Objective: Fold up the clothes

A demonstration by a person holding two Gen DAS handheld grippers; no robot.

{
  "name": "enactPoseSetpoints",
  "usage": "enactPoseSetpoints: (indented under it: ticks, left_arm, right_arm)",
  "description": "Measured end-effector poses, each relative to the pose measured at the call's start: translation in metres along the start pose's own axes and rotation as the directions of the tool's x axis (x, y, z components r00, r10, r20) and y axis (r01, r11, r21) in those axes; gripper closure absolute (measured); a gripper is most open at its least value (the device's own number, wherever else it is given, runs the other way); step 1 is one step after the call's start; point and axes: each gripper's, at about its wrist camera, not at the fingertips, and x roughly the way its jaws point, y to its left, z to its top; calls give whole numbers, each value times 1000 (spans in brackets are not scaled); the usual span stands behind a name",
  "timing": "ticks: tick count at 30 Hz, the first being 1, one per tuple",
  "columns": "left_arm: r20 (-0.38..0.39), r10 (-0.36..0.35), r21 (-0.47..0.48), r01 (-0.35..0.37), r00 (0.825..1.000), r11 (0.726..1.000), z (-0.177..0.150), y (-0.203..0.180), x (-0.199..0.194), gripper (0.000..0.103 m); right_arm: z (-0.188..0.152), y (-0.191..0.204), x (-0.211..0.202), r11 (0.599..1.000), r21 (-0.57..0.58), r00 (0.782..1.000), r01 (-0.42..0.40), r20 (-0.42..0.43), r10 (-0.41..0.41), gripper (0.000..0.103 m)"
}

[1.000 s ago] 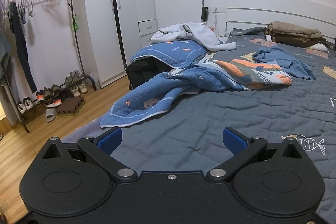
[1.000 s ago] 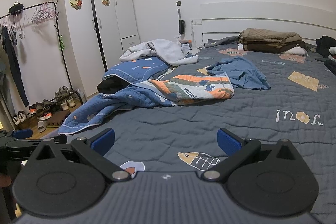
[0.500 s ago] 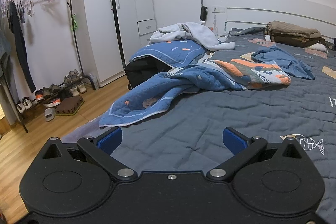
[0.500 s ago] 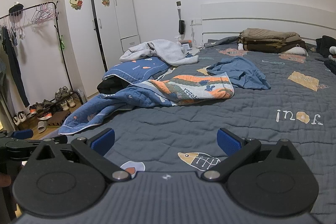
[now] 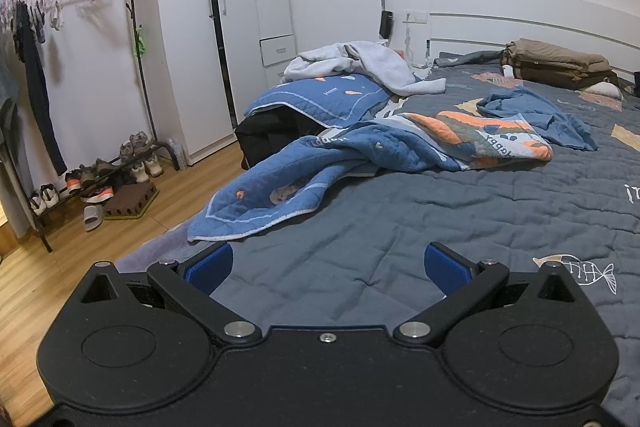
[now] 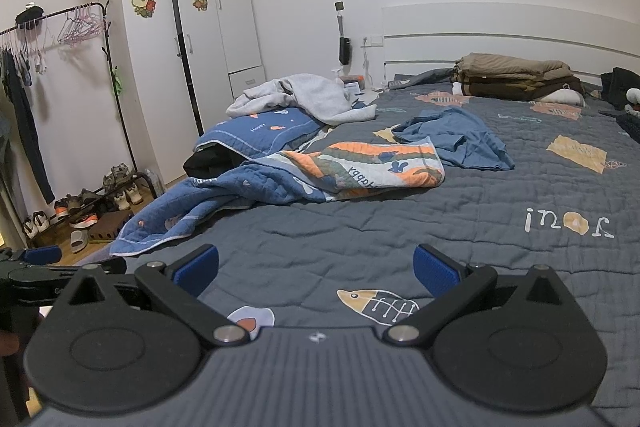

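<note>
A crumpled blue shirt (image 5: 536, 117) (image 6: 460, 137) lies on the grey quilted bed (image 5: 440, 227) (image 6: 400, 227), past a rumpled blue and orange blanket (image 5: 360, 155) (image 6: 320, 171). A pale grey garment (image 5: 360, 65) (image 6: 304, 97) is heaped at the bed's far left. Folded brown clothes (image 5: 556, 65) (image 6: 516, 77) sit stacked by the headboard. My left gripper (image 5: 326, 263) is open above the near bed edge, nothing between its blue pads. My right gripper (image 6: 316, 263) is open too, empty, well short of the clothes. The left gripper's tip (image 6: 40, 255) shows at the right view's left edge.
A white wardrobe (image 5: 224, 27) (image 6: 180, 67) stands left of the bed. A clothes rack (image 5: 80, 7) with hangers and a shoe shelf (image 5: 100, 183) stand on the wooden floor (image 5: 40, 287). Dark items (image 6: 624, 95) lie at the bed's far right.
Both views have hardly shifted; the left gripper drifted slightly. Both grippers stay open and nothing on the bed has moved.
</note>
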Motion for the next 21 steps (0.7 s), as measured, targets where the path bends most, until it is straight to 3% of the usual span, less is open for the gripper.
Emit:
enactPoseSetpoints:
  ticks: [16, 21]
  left_arm:
    - [-3, -12, -37, 12, 1000, 999, 6, 15, 2, 0]
    - [9, 10, -67, -10, 1000, 998, 13, 36, 3, 0]
  right_arm:
    - [-2, 4, 5, 1000, 15, 1000, -1, -21, 2, 0]
    - [2, 12, 16, 999, 45, 999, -8, -30, 9, 0]
